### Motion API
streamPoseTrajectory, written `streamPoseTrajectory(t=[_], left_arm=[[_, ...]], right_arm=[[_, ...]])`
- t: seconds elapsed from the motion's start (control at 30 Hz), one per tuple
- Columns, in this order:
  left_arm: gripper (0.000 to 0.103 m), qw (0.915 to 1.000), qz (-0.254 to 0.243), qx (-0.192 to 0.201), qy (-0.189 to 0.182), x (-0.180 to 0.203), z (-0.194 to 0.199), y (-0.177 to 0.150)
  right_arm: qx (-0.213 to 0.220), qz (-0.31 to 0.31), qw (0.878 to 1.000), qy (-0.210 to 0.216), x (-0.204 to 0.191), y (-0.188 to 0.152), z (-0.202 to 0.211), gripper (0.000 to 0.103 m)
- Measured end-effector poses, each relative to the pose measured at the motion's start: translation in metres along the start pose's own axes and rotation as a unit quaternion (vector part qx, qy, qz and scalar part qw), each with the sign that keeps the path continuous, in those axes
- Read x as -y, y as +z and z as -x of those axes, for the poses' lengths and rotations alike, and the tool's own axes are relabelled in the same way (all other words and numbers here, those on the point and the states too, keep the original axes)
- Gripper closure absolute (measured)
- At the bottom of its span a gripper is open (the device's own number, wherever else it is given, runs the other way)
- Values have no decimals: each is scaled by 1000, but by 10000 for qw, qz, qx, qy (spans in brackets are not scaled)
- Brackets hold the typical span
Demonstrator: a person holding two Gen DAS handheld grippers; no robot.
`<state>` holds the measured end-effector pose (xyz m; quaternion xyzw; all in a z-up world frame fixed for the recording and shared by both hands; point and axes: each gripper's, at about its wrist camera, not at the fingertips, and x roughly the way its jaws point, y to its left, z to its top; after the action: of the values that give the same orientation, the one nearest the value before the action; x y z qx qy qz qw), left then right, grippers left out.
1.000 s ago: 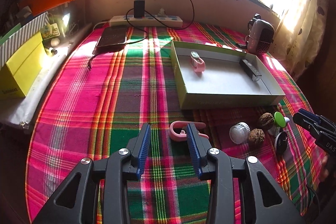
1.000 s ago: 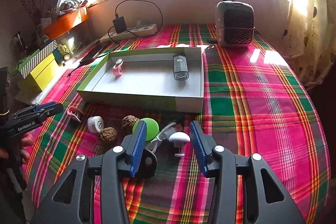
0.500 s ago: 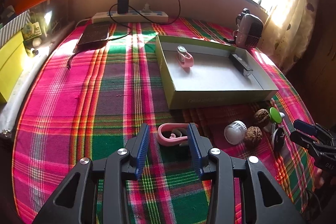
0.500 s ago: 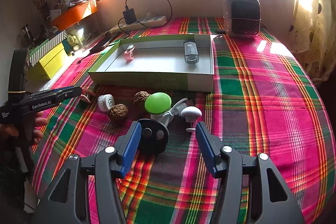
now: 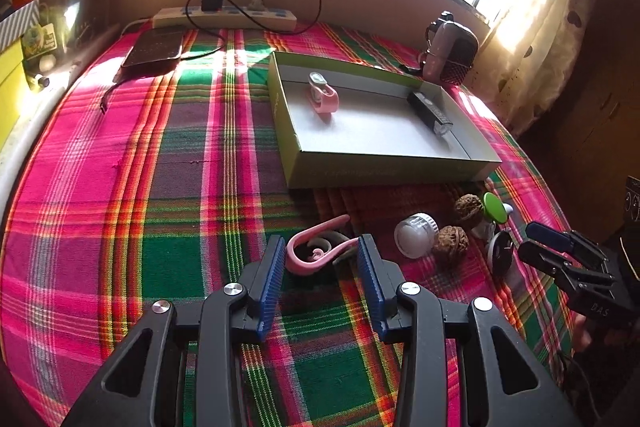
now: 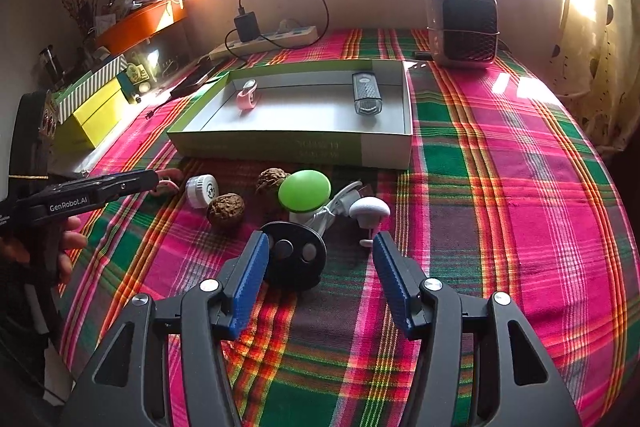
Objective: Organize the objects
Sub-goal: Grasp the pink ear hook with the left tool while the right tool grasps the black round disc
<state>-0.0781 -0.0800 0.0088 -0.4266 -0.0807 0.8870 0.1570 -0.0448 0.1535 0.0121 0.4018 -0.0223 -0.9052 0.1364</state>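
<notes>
A pink hook-shaped clip (image 5: 316, 247) lies on the plaid cloth between the open jaws of my left gripper (image 5: 322, 263); nothing is gripped. My right gripper (image 6: 318, 269) is open, with a black round disc (image 6: 294, 255) between its tips, near the left finger. Beyond it lie a green mushroom-shaped piece (image 6: 305, 189), a white one (image 6: 369, 211), two walnuts (image 6: 226, 209) and a white cap (image 6: 202, 190). The open green box (image 5: 384, 169) holds a pink clip (image 5: 322, 95) and a black device (image 5: 430, 113).
A small heater (image 6: 464, 25) stands behind the box at the right. A power strip (image 5: 224, 19) with charger and cable lies along the back wall, with a dark tablet (image 5: 154, 47) in front of it. Yellow boxes (image 6: 96, 111) stand at the left edge.
Both grippers moved forward and down. The pink hook clip came between the left jaws, and the black disc came between the right jaws. Both stayed open.
</notes>
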Motion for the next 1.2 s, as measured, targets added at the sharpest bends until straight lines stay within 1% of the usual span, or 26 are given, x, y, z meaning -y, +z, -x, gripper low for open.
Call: streamPoseTrajectory(t=[0.13, 0.23, 0.4, 0.5, 0.73, 1.07, 1.2], left_arm=[[68, 9996, -261, -96, -52, 13, 4, -10], [68, 9987, -463, -69, 182, 17, 4, -11], [68, 9988, -352, -7, 326, 10, 3, -3], [68, 9982, -403, -81, 425, 11, -2, 0], [68, 9978, -452, -240, 432, 13, -15, 0], [68, 9973, -452, -232, 535, 17, -20, 5], [68, 9968, -432, -219, 643, 19, -23, 6]], right_arm=[[-19, 23, 10000, 10, -2, -2, -1, 48], [-44, 50, 10000, -3, -4, -2, -2, 48], [-119, 132, 9998, 22, -11, -4, -5, 48], [-157, 170, 9997, 23, -14, -5, -9, 48], [-278, 131, 9995, -31, -15, -6, -18, 48], [-325, 67, 9994, 74, -12, -2, -28, 48], [-322, 31, 9994, 82, -12, 1, -30, 48]])
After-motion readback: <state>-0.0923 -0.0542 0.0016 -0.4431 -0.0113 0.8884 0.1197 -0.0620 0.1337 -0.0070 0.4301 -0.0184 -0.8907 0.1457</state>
